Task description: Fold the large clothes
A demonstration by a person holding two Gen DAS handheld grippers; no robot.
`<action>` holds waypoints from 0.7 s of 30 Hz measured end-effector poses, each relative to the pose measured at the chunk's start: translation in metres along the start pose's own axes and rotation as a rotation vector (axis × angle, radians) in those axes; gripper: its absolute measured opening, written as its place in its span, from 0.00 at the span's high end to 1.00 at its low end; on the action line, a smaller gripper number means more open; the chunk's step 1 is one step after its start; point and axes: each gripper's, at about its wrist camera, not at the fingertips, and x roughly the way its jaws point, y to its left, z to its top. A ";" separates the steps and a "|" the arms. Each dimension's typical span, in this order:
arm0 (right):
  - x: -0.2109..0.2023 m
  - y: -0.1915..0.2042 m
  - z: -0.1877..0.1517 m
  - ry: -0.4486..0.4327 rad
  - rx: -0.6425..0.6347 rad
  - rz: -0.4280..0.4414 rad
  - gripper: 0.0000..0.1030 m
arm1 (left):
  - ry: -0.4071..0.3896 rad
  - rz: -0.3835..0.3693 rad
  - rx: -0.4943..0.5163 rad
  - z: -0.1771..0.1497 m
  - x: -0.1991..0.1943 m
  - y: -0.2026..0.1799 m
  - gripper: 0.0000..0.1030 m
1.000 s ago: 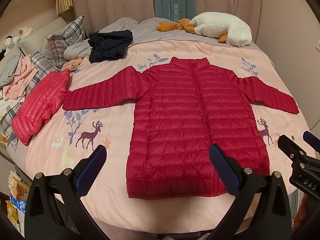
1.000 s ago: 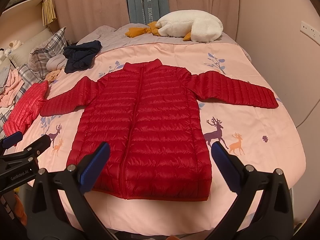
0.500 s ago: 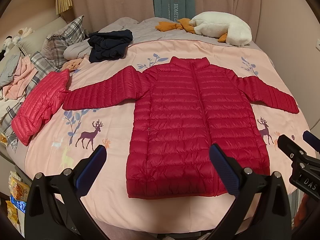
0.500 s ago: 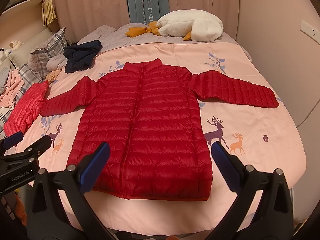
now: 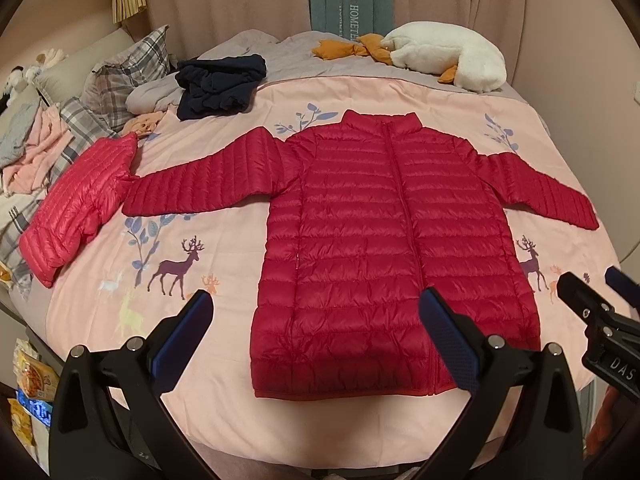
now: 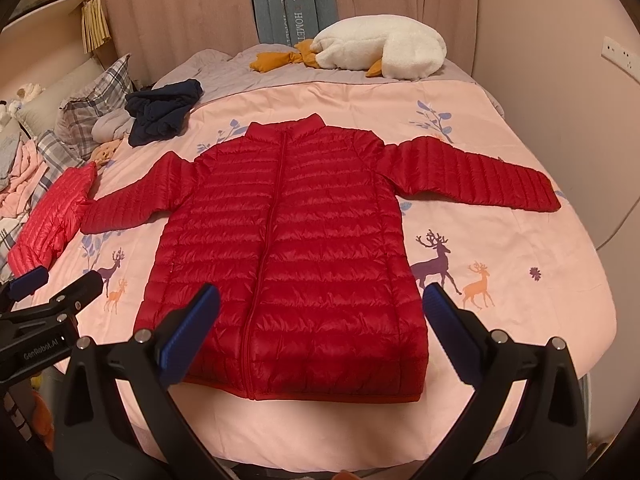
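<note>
A white plush goose and a navy garment are seen far ahead of the jaws — plaid pillows are piled off left.

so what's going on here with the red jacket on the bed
A person holds a hand-held gripper in each hand over a bed with a pink deer-print cover. A dark red quilted puffer jacket lies flat on it, zipped, front up, both sleeves spread out. The left hand-held gripper and the right hand-held gripper are both open, hovering near the jacket's hem and touching nothing, so folding has not begun. A lighter coral-red quilted jacket lies folded off to the left.
</note>
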 end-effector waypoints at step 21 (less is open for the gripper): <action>0.081 -0.019 -0.016 0.085 0.124 0.217 0.02 | -0.027 -0.502 -1.120 -0.020 0.237 0.305 0.01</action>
